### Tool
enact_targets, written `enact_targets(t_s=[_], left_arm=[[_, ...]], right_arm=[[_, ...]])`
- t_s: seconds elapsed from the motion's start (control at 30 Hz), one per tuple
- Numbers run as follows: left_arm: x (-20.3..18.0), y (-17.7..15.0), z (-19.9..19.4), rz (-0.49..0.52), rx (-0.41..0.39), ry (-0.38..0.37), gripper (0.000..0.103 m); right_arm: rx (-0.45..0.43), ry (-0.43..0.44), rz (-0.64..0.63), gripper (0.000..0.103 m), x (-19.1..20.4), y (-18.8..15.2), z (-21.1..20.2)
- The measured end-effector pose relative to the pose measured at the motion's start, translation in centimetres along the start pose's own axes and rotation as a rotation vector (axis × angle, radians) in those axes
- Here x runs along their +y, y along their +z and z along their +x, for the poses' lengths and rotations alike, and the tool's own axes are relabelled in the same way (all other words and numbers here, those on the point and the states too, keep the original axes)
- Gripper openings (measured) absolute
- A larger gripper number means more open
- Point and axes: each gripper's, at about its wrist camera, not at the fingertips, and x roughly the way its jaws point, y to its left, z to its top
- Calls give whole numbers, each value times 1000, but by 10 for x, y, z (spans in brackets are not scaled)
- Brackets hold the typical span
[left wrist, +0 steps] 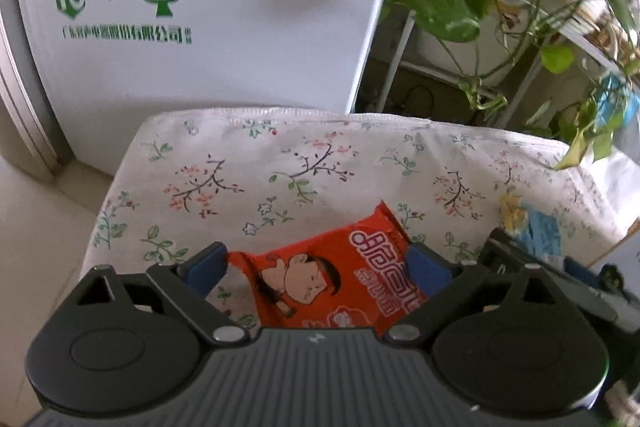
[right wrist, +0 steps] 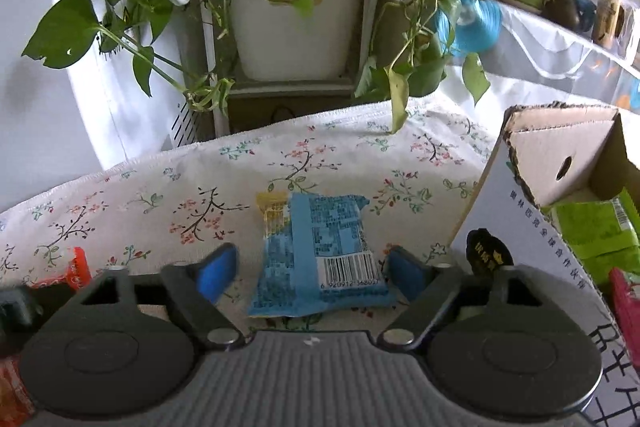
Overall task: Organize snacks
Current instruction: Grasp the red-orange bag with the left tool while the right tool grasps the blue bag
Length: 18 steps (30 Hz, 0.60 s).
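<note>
A red snack packet [left wrist: 332, 279] with a cartoon child lies on the floral cloth [left wrist: 280, 155], between the blue pads of my left gripper [left wrist: 316, 267]. The jaws stand wide and the packet rests loose, its right edge close to the right pad [left wrist: 424, 267]. A blue packet [right wrist: 316, 255] lies barcode side up between the fingers of my right gripper [right wrist: 312, 275], with a gap at the left pad [right wrist: 218, 273]. The left wrist view also catches the blue packet [left wrist: 536, 231] and the right gripper's body at the right edge. The red packet [right wrist: 76, 267] peeks in at the left of the right wrist view.
A cardboard box [right wrist: 520, 227] stands open at the right, holding green packets [right wrist: 596, 231] and a red one [right wrist: 624, 303]. Behind the cloth are a white cabinet with a green tree print [left wrist: 224, 27], a potted trailing plant [right wrist: 296, 27] on a white rack, and a cluttered shelf.
</note>
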Motion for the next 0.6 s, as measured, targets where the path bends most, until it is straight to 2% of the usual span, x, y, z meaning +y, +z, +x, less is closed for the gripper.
enact_targets(t_s=[0.07,0.1,0.2,0.4,0.5,0.6], left_arm=[[2,-1,-2,-29,1,-6,91],[4,-1,-3,-40,3,-17,84],[5,-3,-9,-23,-9,-27,74],[27,-12,-23,-88,3,-40,68],[38,-16,-34,-144,8,-61,50],[47,-22,-42,-180,26,-64,45]], right_arm=[[-7,12,-4,70,0,-1,-3],[-11,12,-3,68,-1,-2,-4],[-20,25,16,64,-6,-2,-6],[-27,61,7,59,-13,-8,-15],[-22,102,-6,58,-15,-14,-24],[-16,146,-40,58,-16,-22,-37]])
